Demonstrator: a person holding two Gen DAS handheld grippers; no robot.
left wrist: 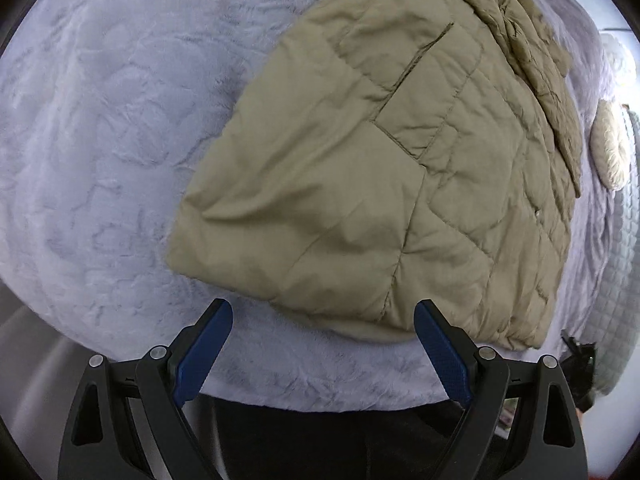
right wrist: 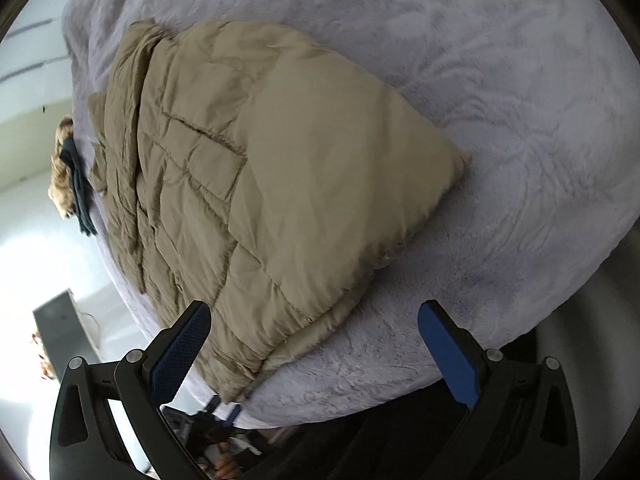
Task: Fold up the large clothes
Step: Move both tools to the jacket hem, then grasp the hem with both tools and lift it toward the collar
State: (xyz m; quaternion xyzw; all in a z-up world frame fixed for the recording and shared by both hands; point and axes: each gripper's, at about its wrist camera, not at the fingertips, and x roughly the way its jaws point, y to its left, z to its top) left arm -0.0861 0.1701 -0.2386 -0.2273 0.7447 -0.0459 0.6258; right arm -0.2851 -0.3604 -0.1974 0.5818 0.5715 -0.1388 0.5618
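Hovering over the near edge of the bed (left wrist: 100, 140), both tongs empty; the khaki quilted puffer jacket (left wrist: 380, 168) lies ahead of them on the pale plush blanket (right wrist: 520, 100), already doubled into a thick block. Judged step: between folds, jacket released, hem corners next to be gripped. Left tongs (left wrist: 323, 312) spread wide, pads clear of fabric; jacket's near hem sits just ahead, its lower right corner just beyond the right-hand pad. Right tongs (right wrist: 314, 316) likewise spread wide, gripping nothing; jacket's near edge runs between the pads toward the left-hand one, contact cannot be confirmed. Loose sleeve or hood material bunched at the far end, beyond both tongs. Next move probably needs each tongs lowered onto a near corner, closed through all padded layers, then carried toward the far end. Risk: slick, puffy layers slipping apart.
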